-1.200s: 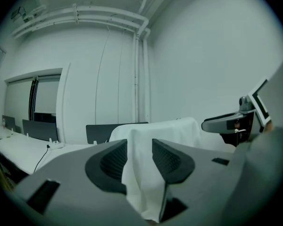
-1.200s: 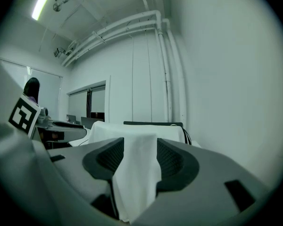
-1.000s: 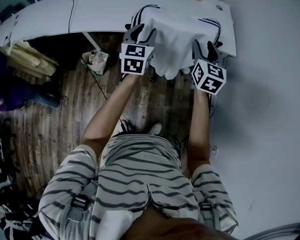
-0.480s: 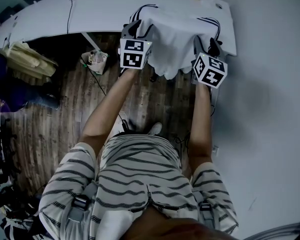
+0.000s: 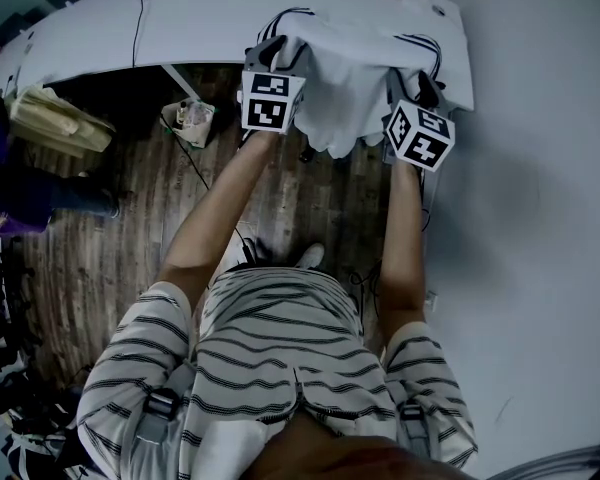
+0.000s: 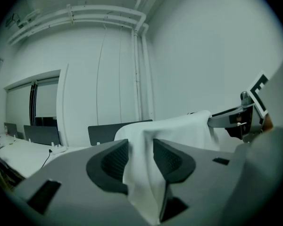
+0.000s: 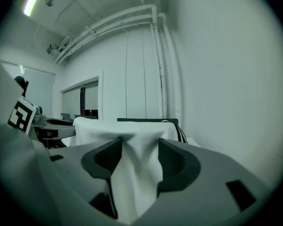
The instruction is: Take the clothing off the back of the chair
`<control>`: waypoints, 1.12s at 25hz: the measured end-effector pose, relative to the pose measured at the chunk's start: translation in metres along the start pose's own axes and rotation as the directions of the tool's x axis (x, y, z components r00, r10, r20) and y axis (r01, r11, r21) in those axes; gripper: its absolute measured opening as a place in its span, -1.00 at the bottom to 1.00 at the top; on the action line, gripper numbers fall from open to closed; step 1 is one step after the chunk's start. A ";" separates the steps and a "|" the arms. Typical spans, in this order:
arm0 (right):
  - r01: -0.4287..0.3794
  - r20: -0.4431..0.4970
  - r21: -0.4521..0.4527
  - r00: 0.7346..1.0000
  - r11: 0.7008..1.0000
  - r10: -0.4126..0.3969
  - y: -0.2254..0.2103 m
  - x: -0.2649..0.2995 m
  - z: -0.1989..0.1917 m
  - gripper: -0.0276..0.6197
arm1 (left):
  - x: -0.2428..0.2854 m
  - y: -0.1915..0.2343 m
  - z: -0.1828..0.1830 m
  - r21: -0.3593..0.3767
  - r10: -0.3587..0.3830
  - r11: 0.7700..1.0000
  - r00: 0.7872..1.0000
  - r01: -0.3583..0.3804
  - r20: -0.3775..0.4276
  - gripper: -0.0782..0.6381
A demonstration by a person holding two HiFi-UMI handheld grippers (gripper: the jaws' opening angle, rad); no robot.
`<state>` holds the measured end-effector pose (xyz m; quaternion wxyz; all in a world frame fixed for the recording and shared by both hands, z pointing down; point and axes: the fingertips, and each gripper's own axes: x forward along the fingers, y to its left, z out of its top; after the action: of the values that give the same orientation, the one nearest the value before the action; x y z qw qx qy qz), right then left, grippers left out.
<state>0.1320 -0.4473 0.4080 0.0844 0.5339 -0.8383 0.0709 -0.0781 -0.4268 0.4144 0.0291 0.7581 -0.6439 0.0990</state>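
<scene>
**Head view:** The clothing (image 5: 350, 78), white with dark stripes, hangs draped over the chair back by the far right end of the white table (image 5: 180, 28). The chair back itself is hidden beneath it. The left gripper (image 5: 277, 54) stands at the left edge of the drape and the right gripper (image 5: 410, 88) at its right edge, both near the top.

**Left gripper view:** The jaws stand narrowly apart. A fold of the clothing fills the gap and hangs down through it, and no firm pinch shows.

**Right gripper view:** The jaws have just been opening and now stand wide. A fold of the clothing is bunched loosely between them.

**Progress:** The task looks to be at its start. Both grippers are placed on the clothing, but nothing is lifted and it lies fully over the chair back. What seems left is to close on both folds, raise the clothing clear and carry it away.
</scene>
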 end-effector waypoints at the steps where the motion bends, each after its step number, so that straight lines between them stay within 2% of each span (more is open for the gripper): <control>1: -0.002 -0.001 0.003 1.000 1.000 0.002 -0.001 0.001 -0.001 -0.14 | 0.001 -0.002 0.000 0.001 -0.002 1.000 1.000 0.002 -0.003 -0.30; 15: -0.051 -0.021 -0.002 0.998 0.999 0.051 0.003 0.008 -0.006 -0.46 | 0.008 -0.008 -0.001 0.025 -0.010 1.000 1.000 0.010 -0.011 -0.52; 28: -0.054 -0.021 0.017 0.998 0.998 0.054 0.009 0.010 -0.006 -0.61 | 0.008 -0.006 -0.001 -0.006 -0.016 1.000 1.000 0.016 -0.011 -0.60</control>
<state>0.1204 -0.4515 0.4159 0.0870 0.5109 -0.8509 0.0858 -0.0711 -0.4332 0.4173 0.0358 0.7625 -0.6380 0.1012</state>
